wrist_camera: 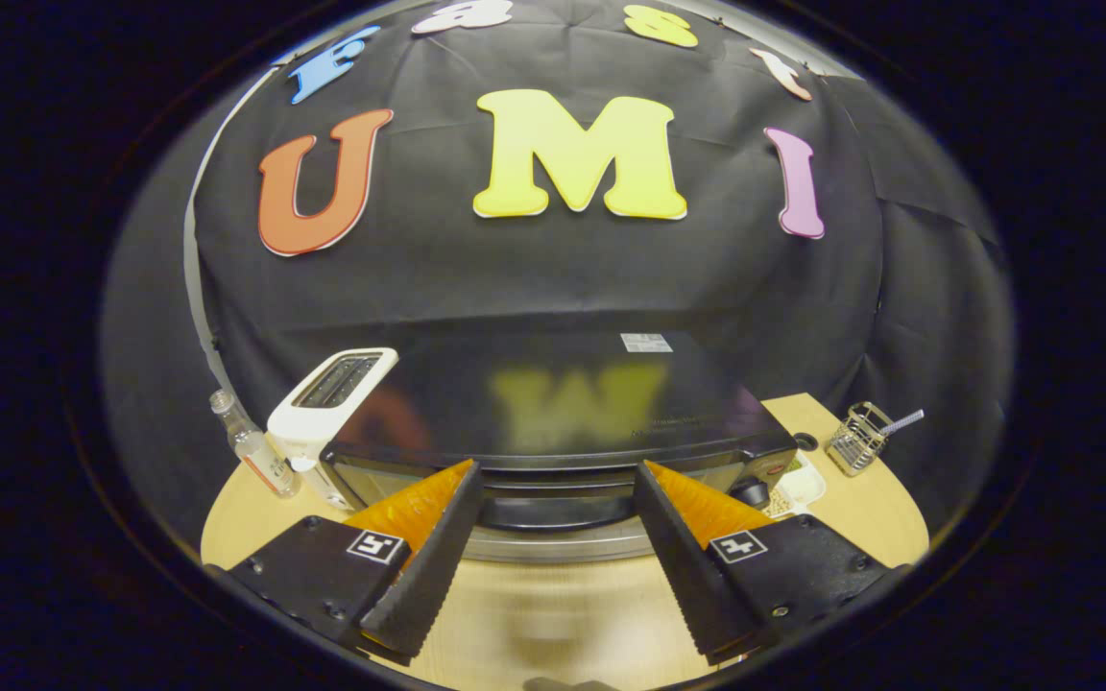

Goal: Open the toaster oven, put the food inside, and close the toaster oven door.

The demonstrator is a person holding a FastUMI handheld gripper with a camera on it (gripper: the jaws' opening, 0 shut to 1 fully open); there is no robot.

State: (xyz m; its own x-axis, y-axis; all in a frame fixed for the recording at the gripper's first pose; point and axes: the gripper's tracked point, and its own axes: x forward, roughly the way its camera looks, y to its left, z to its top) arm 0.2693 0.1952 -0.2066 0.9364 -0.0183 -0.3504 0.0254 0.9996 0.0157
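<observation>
A black toaster oven (pixel 553 403) with a glossy top stands on the wooden table (pixel 534 614), right in front of me. Its dark door handle (pixel 553 511) runs across the front, with a silvery strip just below it. I cannot tell whether the door is closed or slightly ajar. My gripper (pixel 555 468) is open, its fingertips spread wide against the oven's upper front edge. The handle lies in the gap between the fingers, and neither finger presses on it. A white dish (pixel 800 486) with some food sits beside the oven's right side, partly hidden by it.
A white slot toaster (pixel 332 403) stands against the oven's left side, with a clear bottle (pixel 251 446) further left. A wire basket (pixel 858 437) holding a striped stick sits at the table's far right. A small dark round object (pixel 805 441) lies near the dish.
</observation>
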